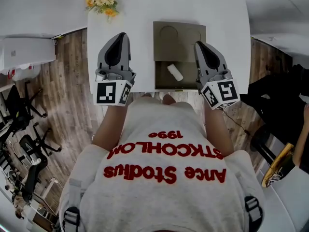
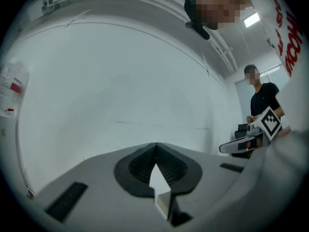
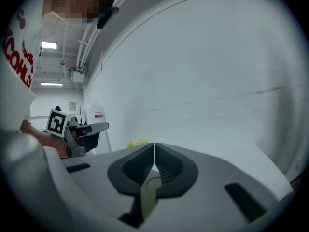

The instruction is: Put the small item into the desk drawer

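On the white desk [image 1: 227, 33] stands an olive-brown box [image 1: 179, 37] with two round recesses on top. Its drawer [image 1: 161, 79] is pulled out toward me. A small white item [image 1: 175, 72] lies inside the drawer, tilted. My left gripper [image 1: 121, 35] hovers over the desk to the left of the box, jaws shut with nothing between them [image 2: 155, 145]. My right gripper [image 1: 199, 45] is at the drawer's right side, just right of the item, and its jaws are also shut and hold nothing [image 3: 154, 145]. Both gripper views look at a bare white wall.
Yellow flowers [image 1: 103, 0] stand at the desk's far left corner. Black office chairs [image 1: 24, 129] are on the wooden floor to the left, and dark clothing and bags [image 1: 275, 105] to the right. A person [image 2: 263, 95] stands in the background of the left gripper view.
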Action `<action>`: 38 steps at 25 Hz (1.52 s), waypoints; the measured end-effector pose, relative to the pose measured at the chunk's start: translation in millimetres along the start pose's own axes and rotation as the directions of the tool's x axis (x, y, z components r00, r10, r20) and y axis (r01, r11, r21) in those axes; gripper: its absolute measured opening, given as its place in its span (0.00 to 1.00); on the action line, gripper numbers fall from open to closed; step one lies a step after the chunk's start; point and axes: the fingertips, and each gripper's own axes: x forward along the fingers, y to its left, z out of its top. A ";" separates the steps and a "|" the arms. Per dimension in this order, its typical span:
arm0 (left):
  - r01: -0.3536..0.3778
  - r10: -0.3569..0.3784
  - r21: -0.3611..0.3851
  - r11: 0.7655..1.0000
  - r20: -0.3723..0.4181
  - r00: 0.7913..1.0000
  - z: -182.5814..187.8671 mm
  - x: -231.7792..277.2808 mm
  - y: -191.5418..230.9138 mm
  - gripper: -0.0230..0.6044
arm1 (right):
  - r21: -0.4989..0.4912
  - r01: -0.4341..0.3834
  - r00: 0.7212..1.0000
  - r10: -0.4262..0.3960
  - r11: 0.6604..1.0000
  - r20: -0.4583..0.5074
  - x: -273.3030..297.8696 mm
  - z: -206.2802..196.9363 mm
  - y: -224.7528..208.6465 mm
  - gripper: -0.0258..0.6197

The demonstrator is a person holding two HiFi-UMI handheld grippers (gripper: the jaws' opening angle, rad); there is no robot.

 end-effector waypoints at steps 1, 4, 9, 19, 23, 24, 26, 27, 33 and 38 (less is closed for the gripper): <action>0.001 -0.001 0.002 1.000 0.010 1.000 3.6 1.8 2.0 0.05 | 0.002 0.005 1.000 -0.005 1.000 0.018 1.0 7.1 -1.9 0.05; 0.010 -0.011 0.012 1.000 0.036 0.999 14.8 6.0 3.9 0.05 | -0.003 0.021 0.997 -0.021 1.000 0.072 -0.3 29.1 -6.8 0.05; 0.019 -0.021 0.025 1.000 0.076 0.997 33.2 9.4 4.0 0.05 | -0.022 0.041 0.985 -0.037 0.999 0.167 -9.0 65.4 -12.4 0.05; 0.012 -0.017 0.036 0.999 0.124 0.992 57.5 12.0 9.4 0.05 | -0.018 0.082 0.956 -0.074 0.996 0.284 -25.1 106.3 -22.8 0.05; 0.009 -0.014 0.040 0.999 0.127 0.992 60.8 12.8 10.3 0.05 | -0.018 0.085 0.952 -0.076 0.996 0.297 -26.2 110.6 -23.1 0.05; 0.008 -0.013 0.041 0.999 0.128 0.992 61.7 13.2 10.4 0.05 | -0.018 0.085 0.951 -0.075 0.996 0.299 -26.3 111.6 -23.3 0.05; 0.007 -0.012 0.043 0.999 0.132 0.991 64.0 13.6 10.0 0.05 | -0.019 0.085 0.950 -0.075 0.996 0.303 -27.3 113.8 -23.5 0.05; 0.006 -0.012 0.043 0.999 0.134 0.991 65.2 13.5 9.5 0.05 | -0.020 0.085 0.950 -0.075 0.996 0.304 -28.1 114.9 -23.3 0.05; 0.011 -0.017 0.045 0.999 0.136 0.991 67.9 12.8 4.3 0.05 | -0.025 0.084 0.949 -0.072 0.996 0.307 -33.0 117.2 -23.0 0.05; 0.015 -0.022 0.052 0.999 0.134 0.991 67.8 15.0 0.5 0.05 | -0.027 0.079 0.950 -0.067 0.997 0.306 -33.4 116.5 -24.7 0.05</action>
